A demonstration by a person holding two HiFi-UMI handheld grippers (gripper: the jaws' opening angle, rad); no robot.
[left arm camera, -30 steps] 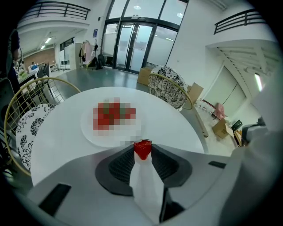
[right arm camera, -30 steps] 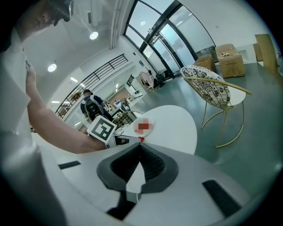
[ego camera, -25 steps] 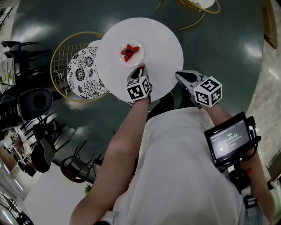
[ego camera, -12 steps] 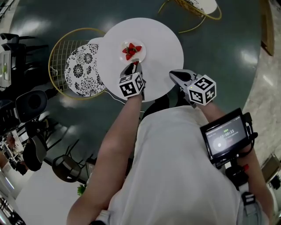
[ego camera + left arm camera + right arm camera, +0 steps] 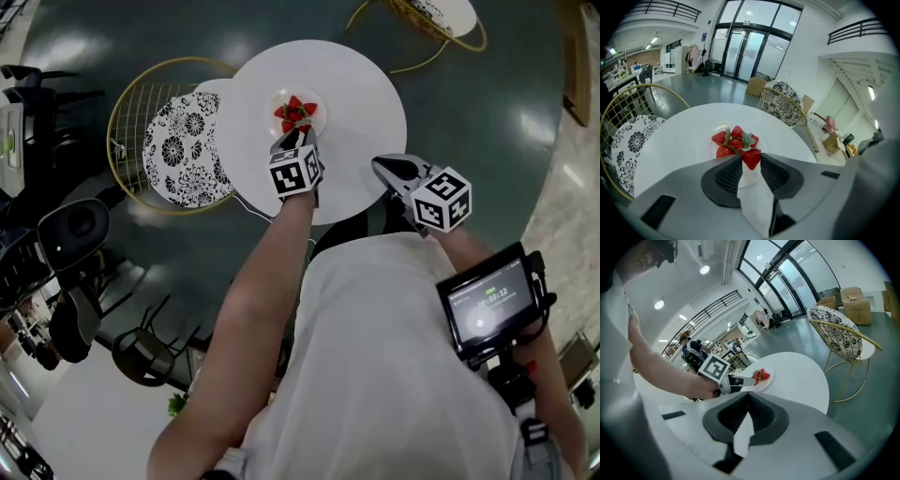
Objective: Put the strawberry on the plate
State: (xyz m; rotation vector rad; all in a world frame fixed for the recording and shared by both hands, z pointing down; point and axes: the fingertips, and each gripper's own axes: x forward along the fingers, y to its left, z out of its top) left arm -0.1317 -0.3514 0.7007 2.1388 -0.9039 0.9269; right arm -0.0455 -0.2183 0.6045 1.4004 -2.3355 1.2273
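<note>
L gripper [image 5: 297, 134] is closed on one strawberry [image 5: 751, 157]. The jaws are nearly together, and the berry is pinched betw. the ribbed pads [image 5: 727, 174] at the very tips only. Just beyond and below the fingertips the plate [image 5: 321, 112] is seen, w/ a pile of other strawberries [image 5: 730, 140] on it. The held berry sits at the near side of that pile. Whether it touches the pile can't be told. The task's berry is thus judged to be over the plate but not yet let go.

R gripper [image 5: 386, 169] is seen w/ jaws shut together and nothing betw. them. It is held at the near edge of the table [image 5: 366, 94], well apart from the plate.

Risks, as judged:
- The berry is gripped at the fingertips only, so it could be squeezed out sideways, or bruised if pressure is raised.
- If it is released from height or onto the pile's slope, it may roll over the low rim onto the table.
- If the fingers are lowered further, the berries ahead of the tips could be nudged twd. the far rim.
- Juice may leave the berry stuck to one pad, so it gets dragged back on withdrawal.
</note>
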